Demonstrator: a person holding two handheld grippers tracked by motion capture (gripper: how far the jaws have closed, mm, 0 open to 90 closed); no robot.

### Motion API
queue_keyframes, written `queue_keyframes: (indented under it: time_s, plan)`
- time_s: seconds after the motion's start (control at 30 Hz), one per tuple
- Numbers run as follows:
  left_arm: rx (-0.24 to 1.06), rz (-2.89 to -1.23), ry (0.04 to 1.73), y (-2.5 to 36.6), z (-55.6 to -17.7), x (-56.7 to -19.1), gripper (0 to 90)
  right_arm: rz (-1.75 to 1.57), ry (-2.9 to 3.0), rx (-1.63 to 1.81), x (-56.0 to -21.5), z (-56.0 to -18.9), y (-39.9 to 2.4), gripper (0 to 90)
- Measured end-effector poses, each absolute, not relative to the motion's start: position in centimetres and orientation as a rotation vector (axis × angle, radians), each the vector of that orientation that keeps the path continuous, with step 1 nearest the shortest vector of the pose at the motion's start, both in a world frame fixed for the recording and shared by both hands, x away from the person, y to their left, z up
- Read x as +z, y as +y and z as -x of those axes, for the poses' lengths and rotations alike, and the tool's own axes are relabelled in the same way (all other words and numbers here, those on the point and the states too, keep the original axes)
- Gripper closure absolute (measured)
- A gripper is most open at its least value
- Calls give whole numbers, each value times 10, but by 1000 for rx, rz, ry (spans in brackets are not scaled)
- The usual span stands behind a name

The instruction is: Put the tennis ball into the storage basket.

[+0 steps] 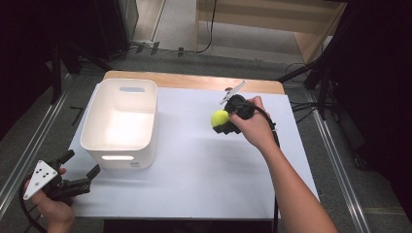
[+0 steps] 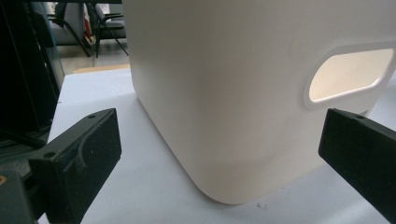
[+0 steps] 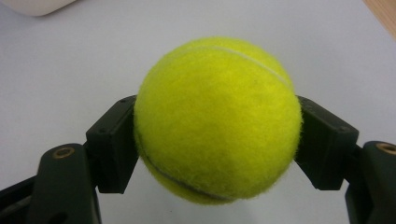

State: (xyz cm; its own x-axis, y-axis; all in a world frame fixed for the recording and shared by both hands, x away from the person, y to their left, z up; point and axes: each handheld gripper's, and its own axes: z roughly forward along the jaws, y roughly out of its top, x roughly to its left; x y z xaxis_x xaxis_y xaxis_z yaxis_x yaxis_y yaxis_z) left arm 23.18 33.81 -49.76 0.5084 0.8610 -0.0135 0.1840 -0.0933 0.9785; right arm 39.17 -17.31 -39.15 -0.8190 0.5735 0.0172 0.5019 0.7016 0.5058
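Note:
A yellow tennis ball [image 1: 219,118] [image 3: 217,119] is clamped between the black jaws of my right gripper [image 1: 222,121] [image 3: 217,140], held above the white table right of centre. Both pads press on the ball's sides. A white plastic bin [image 1: 120,122] with handle cut-outs stands at the left of the table; its near corner and one cut-out loom close in the left gripper view [image 2: 219,93]. My left gripper [image 1: 81,165] [image 2: 219,154] rests at the table's front left corner, pointing at the bin, jaws wide apart with nothing between them.
The white table sheet [image 1: 204,170] lies on a wooden top whose far edge [image 1: 194,80] shows. Metal rails run along both sides on the floor. Cables and a wooden frame lie beyond the far edge.

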Motion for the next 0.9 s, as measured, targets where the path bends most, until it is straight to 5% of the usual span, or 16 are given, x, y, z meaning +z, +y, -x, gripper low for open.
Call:
queue_keyframes:
  time_s: [0.9]
  plan:
    - [724, -1589, 920, 339, -232, -497, 0, -783, 2785, 790, -369, -395, -143, 229]
